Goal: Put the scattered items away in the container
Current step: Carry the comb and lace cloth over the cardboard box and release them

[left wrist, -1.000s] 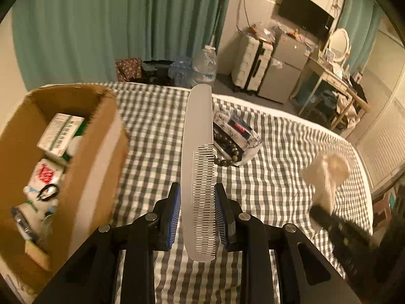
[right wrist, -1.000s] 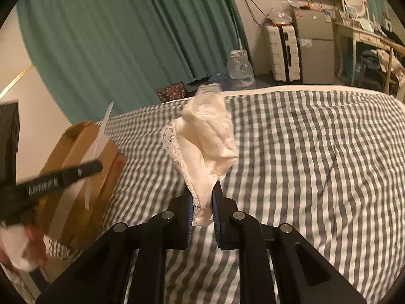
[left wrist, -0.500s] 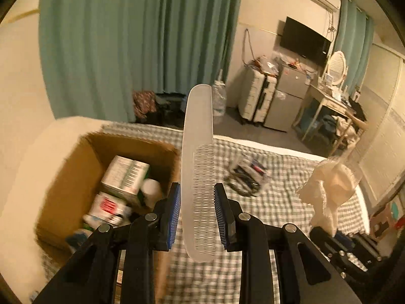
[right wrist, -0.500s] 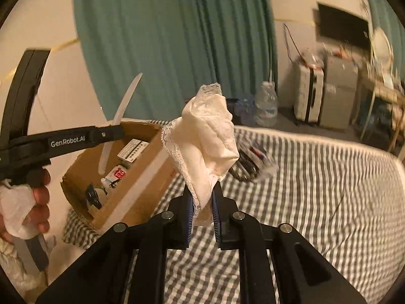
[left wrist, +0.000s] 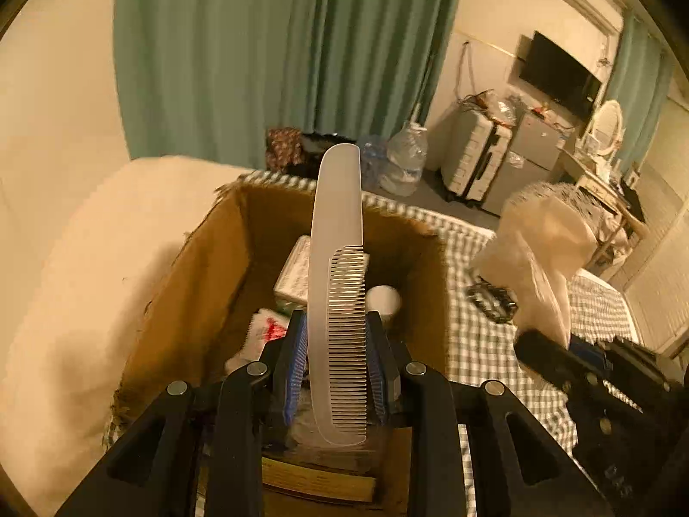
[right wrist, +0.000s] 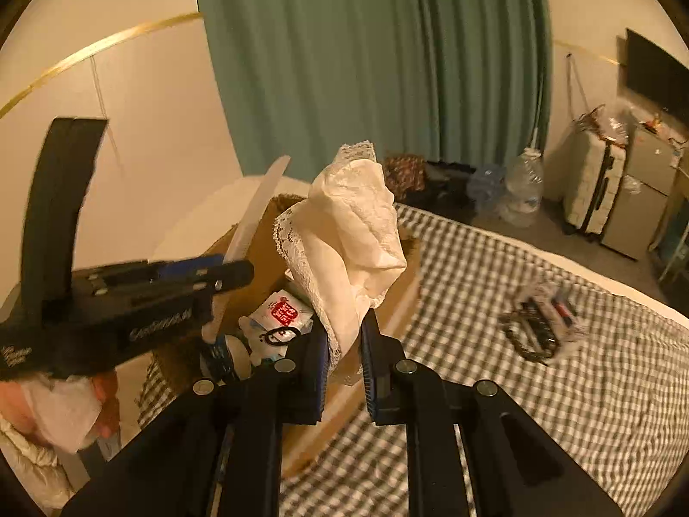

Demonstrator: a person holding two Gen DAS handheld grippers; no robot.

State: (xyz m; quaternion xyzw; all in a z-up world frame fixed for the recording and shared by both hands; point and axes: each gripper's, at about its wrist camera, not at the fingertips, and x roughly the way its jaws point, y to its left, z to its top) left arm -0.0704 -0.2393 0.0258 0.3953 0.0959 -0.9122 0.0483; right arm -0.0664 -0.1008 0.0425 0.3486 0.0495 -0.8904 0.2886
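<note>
My left gripper [left wrist: 336, 366] is shut on a white comb [left wrist: 338, 267], held upright over the open cardboard box [left wrist: 206, 258]. The box holds several packets and a white round lid [left wrist: 383, 299]. My right gripper [right wrist: 344, 357] is shut on a cream lace-edged cloth [right wrist: 349, 241], held up at the box's right edge [right wrist: 409, 275]. The cloth also shows in the left wrist view [left wrist: 542, 254]. The left gripper and comb show in the right wrist view [right wrist: 254, 224]. A clear bag of dark items [right wrist: 542, 323] lies on the checked bed.
The grey-checked bedspread [right wrist: 560, 409] extends to the right of the box. A cream pillow or wall [left wrist: 86, 258] lies to the box's left. Green curtains [right wrist: 366, 64], suitcases [right wrist: 594, 185] and water bottles [right wrist: 521, 189] stand beyond the bed.
Both grippers have moved left toward the box. The comb now hangs over the box's inside, and the cloth has come to the box's right edge.
</note>
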